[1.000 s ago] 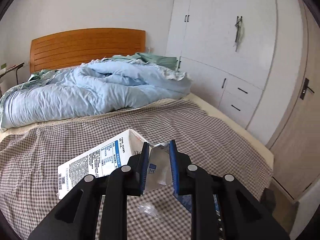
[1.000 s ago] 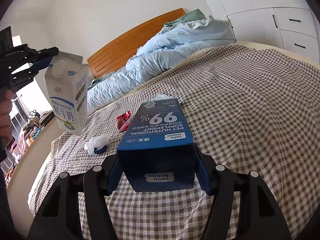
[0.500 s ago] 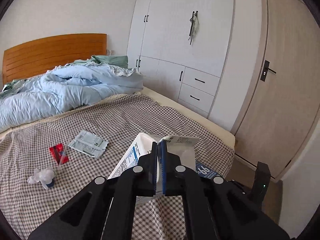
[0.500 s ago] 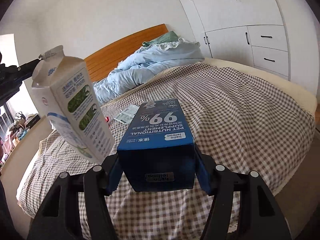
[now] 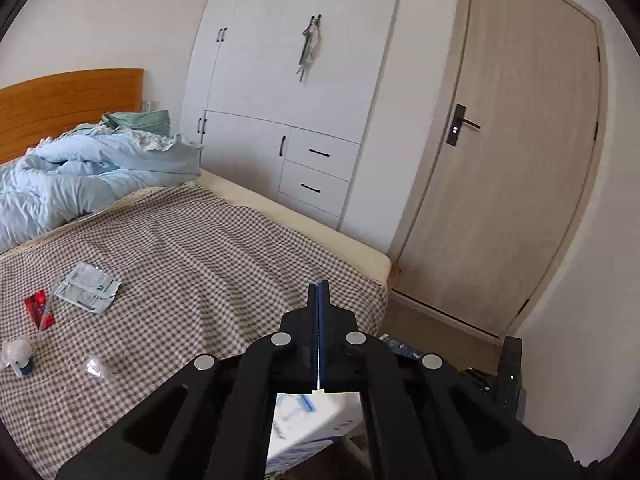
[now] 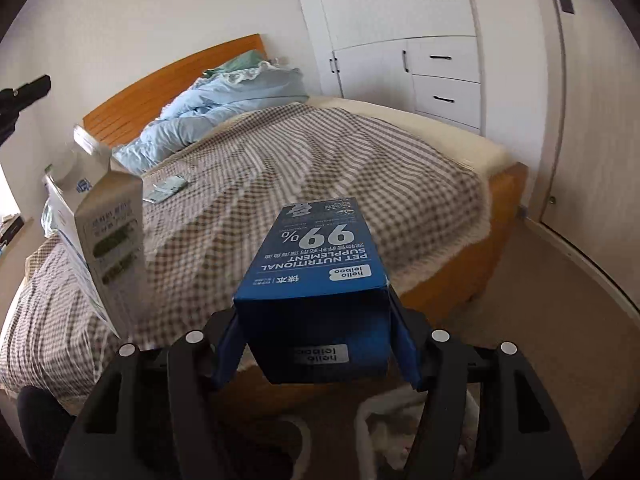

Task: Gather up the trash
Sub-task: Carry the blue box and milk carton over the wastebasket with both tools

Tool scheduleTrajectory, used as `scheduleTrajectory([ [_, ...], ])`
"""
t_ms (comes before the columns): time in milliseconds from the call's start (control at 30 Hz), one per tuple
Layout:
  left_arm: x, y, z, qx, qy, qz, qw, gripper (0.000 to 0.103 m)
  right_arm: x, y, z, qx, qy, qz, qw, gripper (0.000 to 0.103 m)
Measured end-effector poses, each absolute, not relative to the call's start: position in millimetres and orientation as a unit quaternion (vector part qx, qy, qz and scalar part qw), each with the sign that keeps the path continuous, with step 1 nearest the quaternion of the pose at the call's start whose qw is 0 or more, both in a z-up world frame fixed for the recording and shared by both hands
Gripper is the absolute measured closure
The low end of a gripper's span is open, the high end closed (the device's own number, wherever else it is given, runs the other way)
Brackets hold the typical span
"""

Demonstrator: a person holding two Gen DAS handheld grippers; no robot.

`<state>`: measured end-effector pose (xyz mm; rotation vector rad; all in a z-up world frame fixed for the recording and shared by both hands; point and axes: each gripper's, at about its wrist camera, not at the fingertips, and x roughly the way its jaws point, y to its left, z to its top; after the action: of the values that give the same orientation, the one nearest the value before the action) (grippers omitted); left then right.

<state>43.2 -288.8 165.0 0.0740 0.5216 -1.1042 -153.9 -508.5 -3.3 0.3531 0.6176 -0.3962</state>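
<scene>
My left gripper is shut, its blue pads pressed together with nothing showing at their tips. A white milk carton shows blurred just beneath its arms. In the right wrist view that milk carton hangs in the air at the left. Bare wall shows between its top ridge and the left gripper's black fingers. My right gripper is shut on a dark blue pet-supplement box. On the checked bed sheet lie a white-green packet, a red wrapper and a crumpled white piece.
Both grippers are over the bed's foot corner, above the floor. A white-lined bin or bag shows below the right gripper. A wardrobe and a shut door stand beyond. A blue quilt lies at the headboard.
Both hands swung right, from over the bed to its foot corner. The left jaws closed fully. The milk carton, nipped by its ridge half a second ago, now sits lower, below the left gripper.
</scene>
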Motion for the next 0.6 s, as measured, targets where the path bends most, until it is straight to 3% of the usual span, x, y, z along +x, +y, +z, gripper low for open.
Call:
scheduleTrajectory([
  [267, 4, -349, 114, 0.135, 0.247, -0.547, 0.789, 0.103, -217, -540, -125, 0.225, 0.427, -0.253, 0.839, 0.042],
  [600, -23, -387, 1, 0.183, 0.370, -0.578, 0.704, 0.103, -236, -546, -229, 0.282, 0.521, -0.256, 0.764, 0.042],
])
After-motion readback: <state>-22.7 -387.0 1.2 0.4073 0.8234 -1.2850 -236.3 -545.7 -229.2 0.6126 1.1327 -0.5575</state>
